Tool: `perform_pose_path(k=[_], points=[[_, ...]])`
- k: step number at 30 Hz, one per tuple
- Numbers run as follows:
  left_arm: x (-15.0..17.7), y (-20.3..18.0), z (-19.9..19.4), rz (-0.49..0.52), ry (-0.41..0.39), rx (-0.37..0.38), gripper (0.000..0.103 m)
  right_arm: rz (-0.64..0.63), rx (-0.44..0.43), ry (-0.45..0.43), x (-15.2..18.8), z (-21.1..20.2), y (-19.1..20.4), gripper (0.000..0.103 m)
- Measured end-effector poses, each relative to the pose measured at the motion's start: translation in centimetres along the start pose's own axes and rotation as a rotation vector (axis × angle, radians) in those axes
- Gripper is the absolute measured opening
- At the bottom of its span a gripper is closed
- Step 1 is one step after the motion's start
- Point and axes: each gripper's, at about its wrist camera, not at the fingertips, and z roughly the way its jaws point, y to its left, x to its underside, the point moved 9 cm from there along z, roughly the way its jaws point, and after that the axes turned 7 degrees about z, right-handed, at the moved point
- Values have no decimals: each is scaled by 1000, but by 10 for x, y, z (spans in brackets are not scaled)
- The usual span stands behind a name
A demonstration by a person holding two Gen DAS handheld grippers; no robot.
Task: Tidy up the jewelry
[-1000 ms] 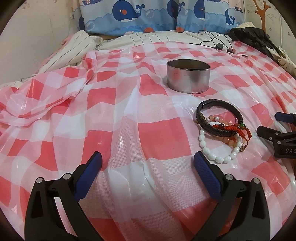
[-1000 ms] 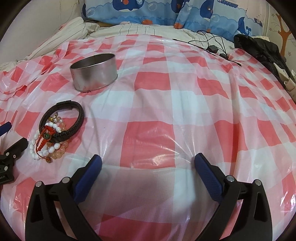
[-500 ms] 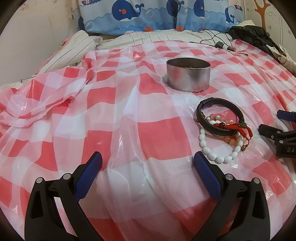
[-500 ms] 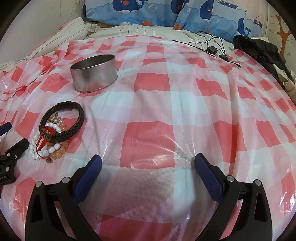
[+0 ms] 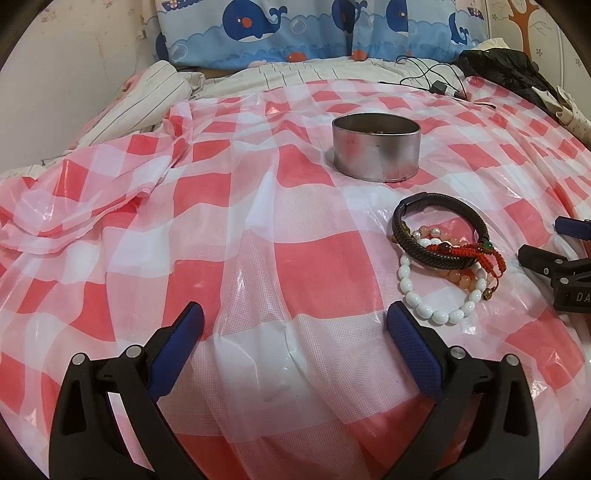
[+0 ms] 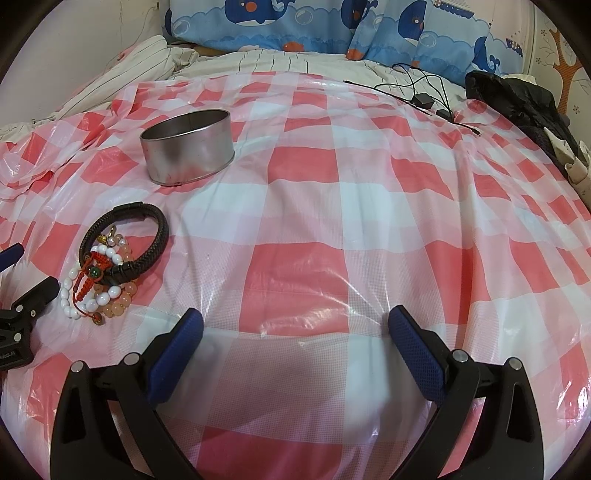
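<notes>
A pile of bracelets lies on the red-and-white checked plastic sheet: a dark braided leather bracelet (image 5: 439, 254) (image 6: 147, 254), a white bead bracelet (image 5: 417, 295) (image 6: 68, 299), a peach bead bracelet (image 5: 461, 277) (image 6: 118, 304) and a red cord bracelet (image 5: 476, 253) (image 6: 94, 264). A round metal tin (image 5: 376, 152) (image 6: 187, 147) stands open behind the pile. My left gripper (image 5: 293, 325) is open and empty, left of the pile. My right gripper (image 6: 295, 328) is open and empty, right of the pile; its fingers show at the right edge of the left wrist view (image 5: 543, 264).
The checked sheet (image 5: 295, 258) covers a bed and is bunched at the left (image 5: 92, 192). Whale-print pillows (image 5: 295, 29) lie at the head. A black cable with a charger (image 6: 421, 98) and a black garment (image 6: 517, 99) lie at the far right.
Both views have shifted only slightly. The bracelets and the tin have not moved, and both grippers stay open.
</notes>
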Motion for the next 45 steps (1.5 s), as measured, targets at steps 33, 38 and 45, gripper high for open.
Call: perform_pose_path(k=[33,38,45], points=[[-37,-12,-21,61,-157,109,92,-2,0,1,0,0,0,96],[-56,-32,2,116,-113,227,63,-5,11,3,-2,1,-2,96],[-58,-68,38,217,22,335,17,-8,18,2,-2,2,1,96]])
